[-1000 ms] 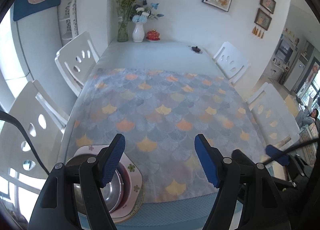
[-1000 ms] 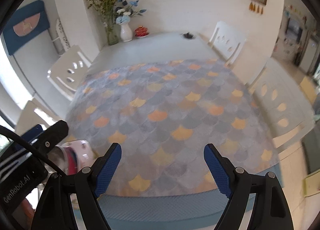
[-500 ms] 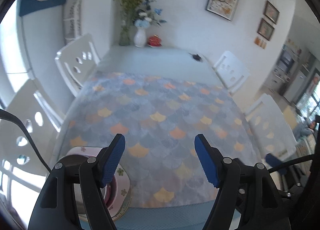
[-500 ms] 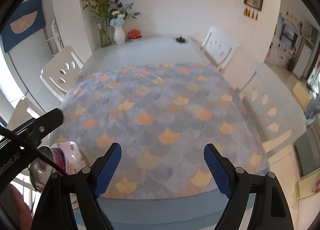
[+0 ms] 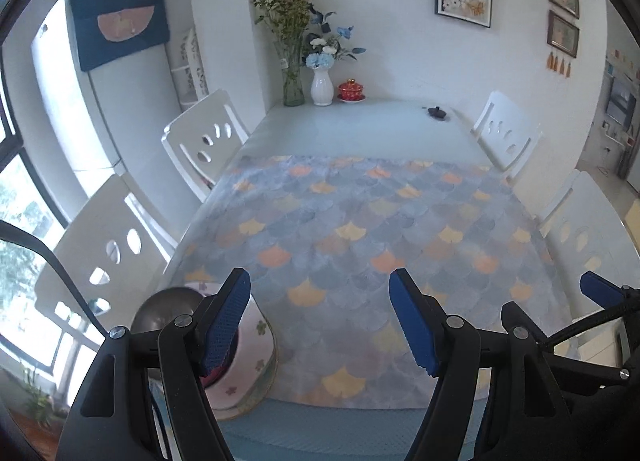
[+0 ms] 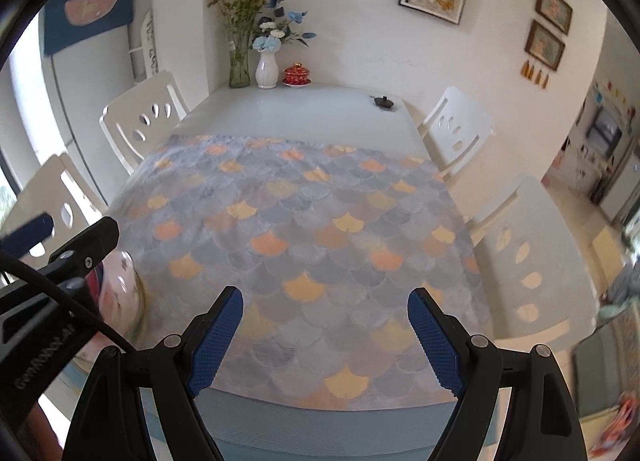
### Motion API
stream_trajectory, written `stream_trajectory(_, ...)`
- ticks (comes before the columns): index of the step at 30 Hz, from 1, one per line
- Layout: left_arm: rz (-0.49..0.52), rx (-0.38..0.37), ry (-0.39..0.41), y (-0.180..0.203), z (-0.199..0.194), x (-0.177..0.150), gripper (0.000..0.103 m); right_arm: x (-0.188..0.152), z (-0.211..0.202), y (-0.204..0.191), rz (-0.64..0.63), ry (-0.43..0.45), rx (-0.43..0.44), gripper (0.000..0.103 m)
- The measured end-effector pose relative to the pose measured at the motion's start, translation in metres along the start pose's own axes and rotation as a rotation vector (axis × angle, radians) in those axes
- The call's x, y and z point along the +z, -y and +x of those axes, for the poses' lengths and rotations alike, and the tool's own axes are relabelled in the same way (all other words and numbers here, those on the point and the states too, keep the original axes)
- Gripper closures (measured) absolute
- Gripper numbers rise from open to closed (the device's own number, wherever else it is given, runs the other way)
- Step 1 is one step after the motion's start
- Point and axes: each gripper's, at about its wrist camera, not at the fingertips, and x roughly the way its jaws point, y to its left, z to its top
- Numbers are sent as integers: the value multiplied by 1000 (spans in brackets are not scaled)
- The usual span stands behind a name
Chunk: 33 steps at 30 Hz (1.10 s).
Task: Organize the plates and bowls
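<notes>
The left gripper (image 5: 320, 317) hangs above the near edge of the bench (image 5: 360, 129), its jaws spread wide with nothing between them. The right gripper (image 6: 324, 333) hangs beside it, jaws equally wide and bare. A stack sits at the near left corner of the patterned cloth (image 5: 360, 229): a flowered plate (image 5: 256, 357) with a metal bowl (image 5: 160, 309) in it, partly hidden behind the left gripper's left finger. Neither gripper touches the stack.
</notes>
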Motion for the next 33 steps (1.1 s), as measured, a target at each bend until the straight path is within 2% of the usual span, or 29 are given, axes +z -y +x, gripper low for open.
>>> stream_trajectory(4, -80, -3, -9, -8, -5, -1, 33, 0, 0, 8, 19, -16, 63, 20)
stream_trajectory(9, -60, 80, 5, -10, -11, -3, 33, 2, -1, -4, -21, -11, 101, 20)
stream_trajectory(14, -89, 97, -5, -23, -12, -3, 33, 6, -1, -17, -48, -6, 127, 20)
stream_trajectory(17, -70, 151, -30, -28, -6, -3, 32, 8, 1, -25, -64, -9, 131, 20)
stream_trajectory(27, -52, 145, -65, -42, 7, 5, 32, 17, 11, -40, -46, -32, 151, 20)
stream_trajectory(33, -48, 119, -94, -49, 24, 8, 32, 21, 20, -49, -30, -52, 129, 20)
